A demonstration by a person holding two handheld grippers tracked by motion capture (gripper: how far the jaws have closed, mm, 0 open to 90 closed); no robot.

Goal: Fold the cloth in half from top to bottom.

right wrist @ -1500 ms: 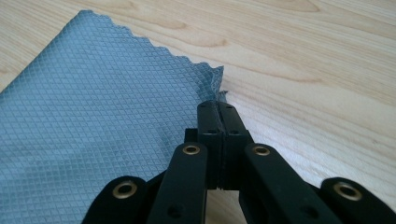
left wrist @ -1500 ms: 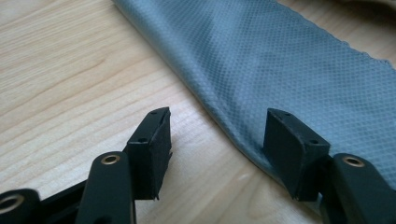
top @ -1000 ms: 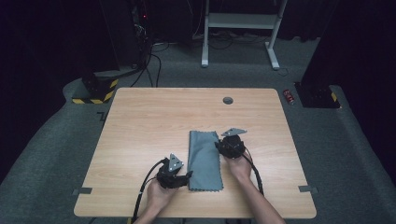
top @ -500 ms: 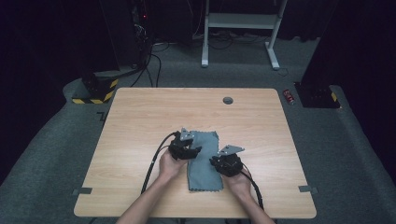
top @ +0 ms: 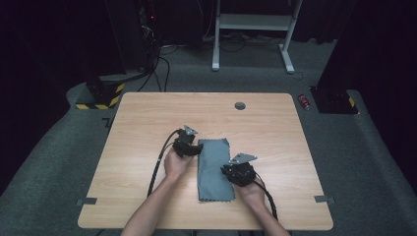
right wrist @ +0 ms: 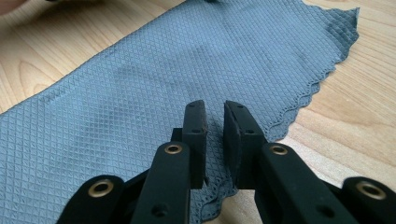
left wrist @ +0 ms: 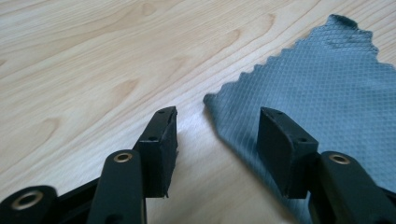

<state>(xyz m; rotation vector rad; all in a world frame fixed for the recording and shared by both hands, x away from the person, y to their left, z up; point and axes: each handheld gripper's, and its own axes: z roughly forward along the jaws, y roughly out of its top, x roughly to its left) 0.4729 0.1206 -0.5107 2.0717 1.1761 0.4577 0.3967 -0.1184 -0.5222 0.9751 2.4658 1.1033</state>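
A grey-blue waffle-weave cloth [top: 215, 169] lies flat on the wooden table [top: 142, 123], long side running away from the person. My left gripper [top: 198, 147] rests at the cloth's far-left corner; in the left gripper view it [left wrist: 217, 126] stands open, and the corner of the cloth [left wrist: 327, 93] reaches in between the jaws. My right gripper [top: 228, 172] sits at the cloth's right edge, a little nearer than the middle. In the right gripper view it [right wrist: 215, 116] is drawn in to a narrow slit above the cloth [right wrist: 140, 84], whose scalloped edge runs under the jaws.
A small dark round grommet [top: 240, 105] is set into the table near its far edge. Black cables [top: 158, 162] trail from both grippers toward the person. Bare wood lies to the left, right and far side of the cloth. Dark carpet surrounds the table.
The left gripper went from the cloth's near-left corner up to its far-left corner. The right gripper came from the far-right corner down the right edge toward the person.
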